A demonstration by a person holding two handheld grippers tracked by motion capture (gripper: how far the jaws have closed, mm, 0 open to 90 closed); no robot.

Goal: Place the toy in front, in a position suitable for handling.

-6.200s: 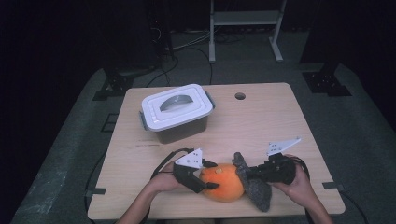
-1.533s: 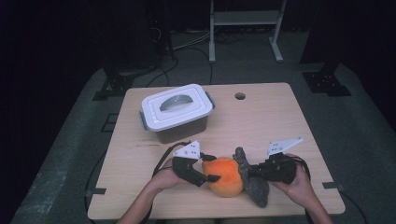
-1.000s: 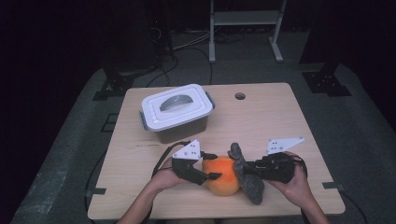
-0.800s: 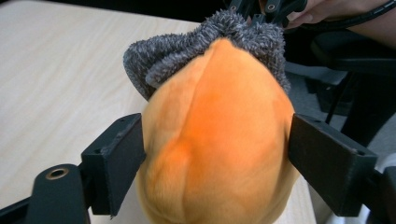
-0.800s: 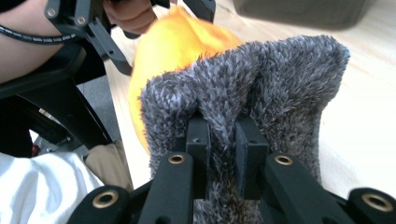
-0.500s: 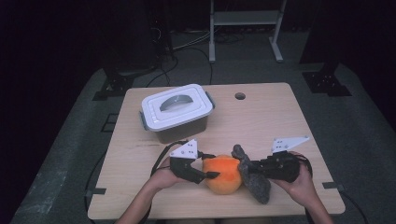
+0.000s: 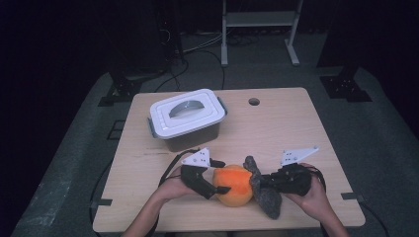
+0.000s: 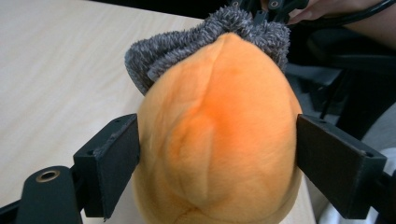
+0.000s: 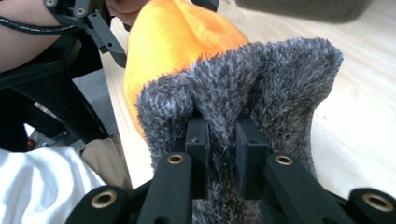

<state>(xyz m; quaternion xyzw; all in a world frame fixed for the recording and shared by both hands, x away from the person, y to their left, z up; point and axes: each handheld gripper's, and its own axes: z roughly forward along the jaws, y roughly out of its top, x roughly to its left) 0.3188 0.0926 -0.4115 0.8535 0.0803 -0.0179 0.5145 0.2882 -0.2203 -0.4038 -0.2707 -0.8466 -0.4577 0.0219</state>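
Since the earlier frames the left gripper (image 7: 217, 177) has just been opening its fingers (image 8: 109, 163), which now flank the orange plush toy (image 7: 234, 184) at the tabletop's (image 7: 276, 128) near edge, while the right gripper (image 9: 219, 140) pinches its grey fuzzy top (image 9: 243, 88), the lidded white box (image 7: 187, 116) beyond.

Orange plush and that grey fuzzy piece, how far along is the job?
Nothing looks finished: the grey fuzzy piece lies against the orange plush, and the white bin is lidded. In hand: right tongs pinch that piece; left tongs, jaws just opening, bracket the plush. Left, probably: parting the two.
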